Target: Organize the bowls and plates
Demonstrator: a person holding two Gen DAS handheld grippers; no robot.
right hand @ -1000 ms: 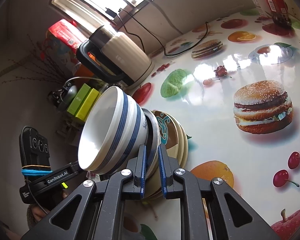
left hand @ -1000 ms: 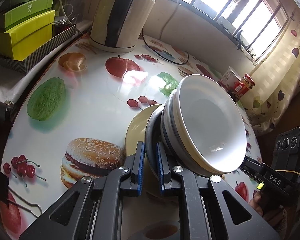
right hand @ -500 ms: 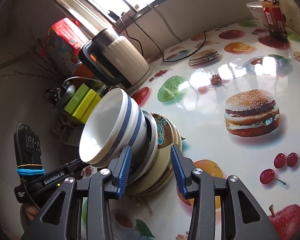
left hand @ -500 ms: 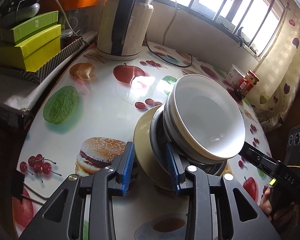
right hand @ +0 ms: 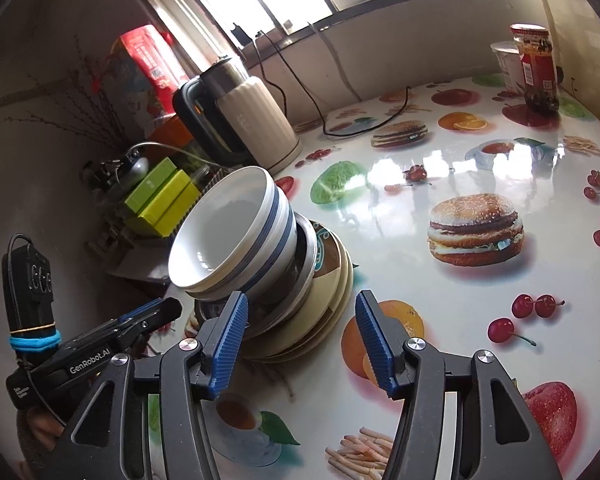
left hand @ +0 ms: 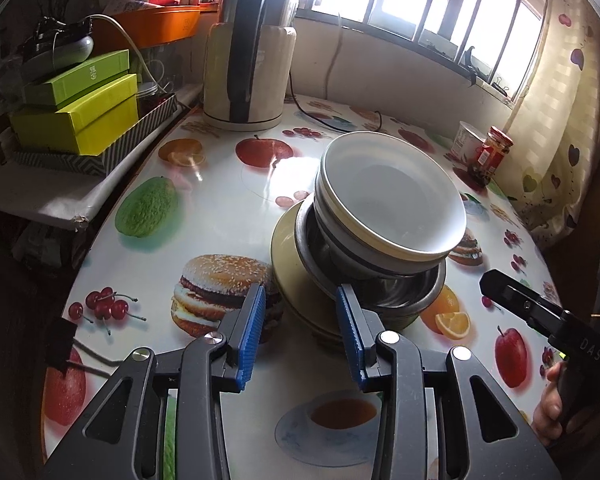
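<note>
A stack stands on the fruit-printed table [left hand: 204, 216]: cream plates [left hand: 288, 256] at the bottom, a metal bowl [left hand: 396, 296] on them, and white blue-striped bowls [left hand: 392, 204] tilted on top. My left gripper [left hand: 300, 332] sits just before the plates' near rim. Its jaws are opening; the rim shows in the gap, and the pads do not press it. From the other side, my right gripper [right hand: 300, 336] faces the same plates [right hand: 320, 320] and striped bowls [right hand: 236, 240]. Its jaws are opening too, clear of the rim.
A cream kettle [left hand: 248, 64] with its cable stands at the table's back. Green boxes [left hand: 80, 108] sit on a shelf beyond the left edge. A red-lidded jar [left hand: 496, 152] and a white cup [left hand: 466, 140] stand far right. A hand [left hand: 548, 404] holds the right gripper's handle.
Both grippers, shut on the plates' rims a second ago, have let go, opened, and drawn back a little. The stack has settled lower on the table.
</note>
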